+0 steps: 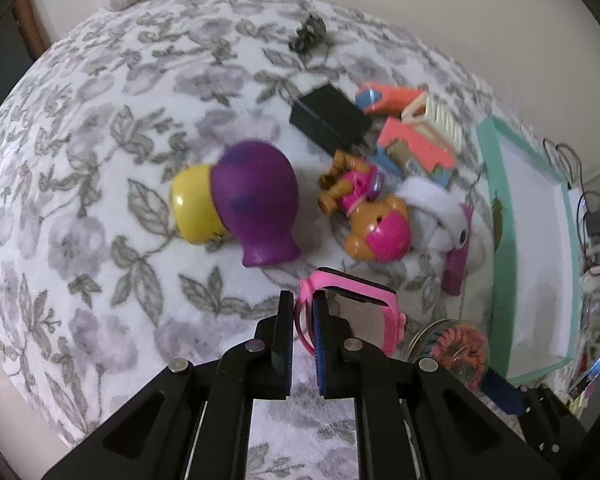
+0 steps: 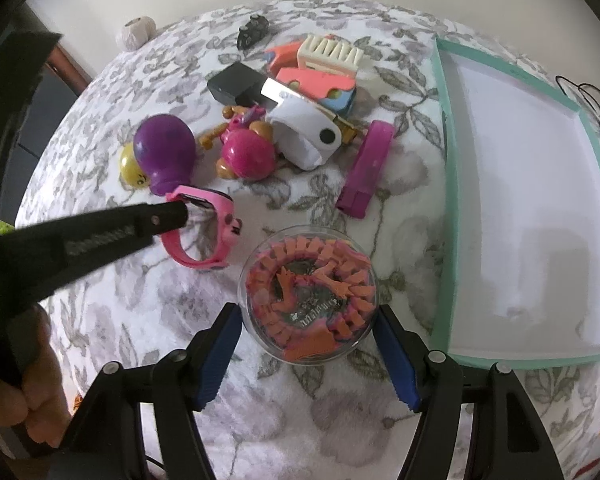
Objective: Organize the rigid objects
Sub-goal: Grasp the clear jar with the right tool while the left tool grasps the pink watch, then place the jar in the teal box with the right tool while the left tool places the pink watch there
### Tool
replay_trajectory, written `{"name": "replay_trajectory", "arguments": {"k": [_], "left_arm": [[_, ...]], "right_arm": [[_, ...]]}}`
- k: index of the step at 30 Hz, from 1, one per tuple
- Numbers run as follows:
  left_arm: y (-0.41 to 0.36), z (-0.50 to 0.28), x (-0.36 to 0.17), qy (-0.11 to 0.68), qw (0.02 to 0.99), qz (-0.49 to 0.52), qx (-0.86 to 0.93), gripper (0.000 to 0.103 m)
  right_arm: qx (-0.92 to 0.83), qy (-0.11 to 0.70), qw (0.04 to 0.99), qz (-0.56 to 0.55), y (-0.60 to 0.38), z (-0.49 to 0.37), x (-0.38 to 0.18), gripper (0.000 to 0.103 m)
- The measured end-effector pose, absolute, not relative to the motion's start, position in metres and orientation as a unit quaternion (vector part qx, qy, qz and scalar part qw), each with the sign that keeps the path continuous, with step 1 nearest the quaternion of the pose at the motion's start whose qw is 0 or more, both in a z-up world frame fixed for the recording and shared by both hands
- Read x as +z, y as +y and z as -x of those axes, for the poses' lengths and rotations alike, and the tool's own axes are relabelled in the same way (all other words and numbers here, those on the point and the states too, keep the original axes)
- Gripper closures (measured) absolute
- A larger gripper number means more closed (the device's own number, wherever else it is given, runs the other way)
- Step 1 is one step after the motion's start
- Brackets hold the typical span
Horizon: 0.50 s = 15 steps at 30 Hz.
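On a floral fleece blanket (image 2: 148, 320), the left gripper (image 1: 302, 336) has its jaws pinching the strap of a pink children's smartwatch (image 1: 364, 312), which lies near the middle of the toy spread. The right gripper (image 2: 308, 354) has its jaws spread wide on either side of a clear round container of orange pieces (image 2: 308, 296), not touching it. From that container, a purple and yellow figure (image 2: 160, 156) lies at ten o'clock, a pink-helmeted toy dog (image 2: 246, 154) at eleven, a white cuff-shaped object (image 2: 306, 136) at twelve, and a teal-rimmed white tray (image 2: 446, 184) at three.
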<state>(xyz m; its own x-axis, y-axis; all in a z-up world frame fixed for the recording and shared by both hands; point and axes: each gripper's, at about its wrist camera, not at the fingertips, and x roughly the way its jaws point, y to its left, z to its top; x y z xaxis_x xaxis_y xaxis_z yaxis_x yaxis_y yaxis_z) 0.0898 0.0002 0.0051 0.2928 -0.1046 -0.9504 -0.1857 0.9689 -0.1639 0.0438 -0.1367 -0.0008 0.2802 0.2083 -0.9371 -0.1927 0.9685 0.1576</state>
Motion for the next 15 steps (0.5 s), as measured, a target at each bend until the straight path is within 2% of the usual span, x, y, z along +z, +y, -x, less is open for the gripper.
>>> {"name": "replay_trajectory", "arguments": {"k": [9,15], "left_arm": [[-0.004,-0.082,0.076,0.482,0.863,0.153,-0.011,0.094],[-0.025,-0.091,0.096,0.462,0.872,0.159,-0.037,0.094]], "right_arm": [[0.056,0.476,0.877,-0.03,-0.179,-0.039,0.067,0.032],[-0.008,0.446,0.89,-0.098,-0.228,-0.048,0.096,0.032]]}}
